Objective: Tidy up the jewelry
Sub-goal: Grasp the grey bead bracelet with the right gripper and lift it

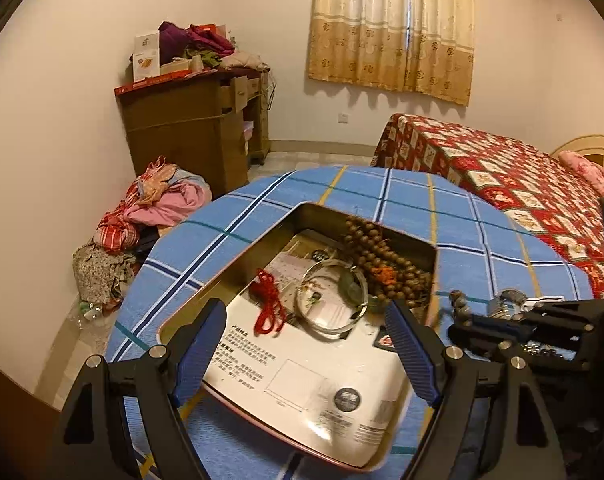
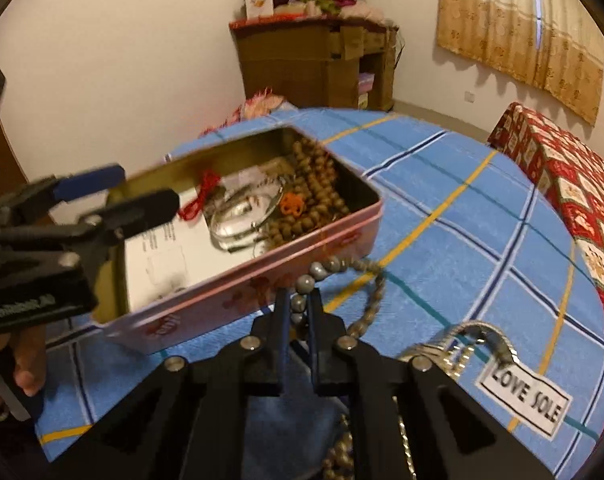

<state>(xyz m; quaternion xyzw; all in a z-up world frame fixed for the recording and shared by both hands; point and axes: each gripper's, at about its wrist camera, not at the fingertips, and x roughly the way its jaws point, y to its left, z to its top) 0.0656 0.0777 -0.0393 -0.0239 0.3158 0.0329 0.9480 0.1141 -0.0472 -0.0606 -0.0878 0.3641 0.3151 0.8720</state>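
An open pink tin (image 2: 302, 264) sits on the blue checked cloth. It holds a brown wooden bead strand (image 2: 314, 184), a clear bangle (image 2: 242, 216), a red cord (image 2: 202, 196) and a printed card. My left gripper (image 1: 306, 306) stands open, its blue pads wide apart over the tin's (image 1: 258, 248) near end, above the bangle (image 1: 330, 300) and the red cord (image 1: 268, 304). My right gripper (image 2: 299, 296) is shut on a grey bead strand (image 2: 374, 296) just in front of the tin's side wall. The rest of that strand trails onto the cloth.
A silver chain (image 2: 482, 332) with a "LOVE SOLE" tag (image 2: 526, 396) lies on the cloth beside the right gripper. A bed with a red quilt (image 1: 522, 184) stands to the right. A brown cabinet (image 1: 190, 128) and a clothes pile (image 1: 150, 216) are behind. A hand (image 2: 26, 364) holds the left gripper.
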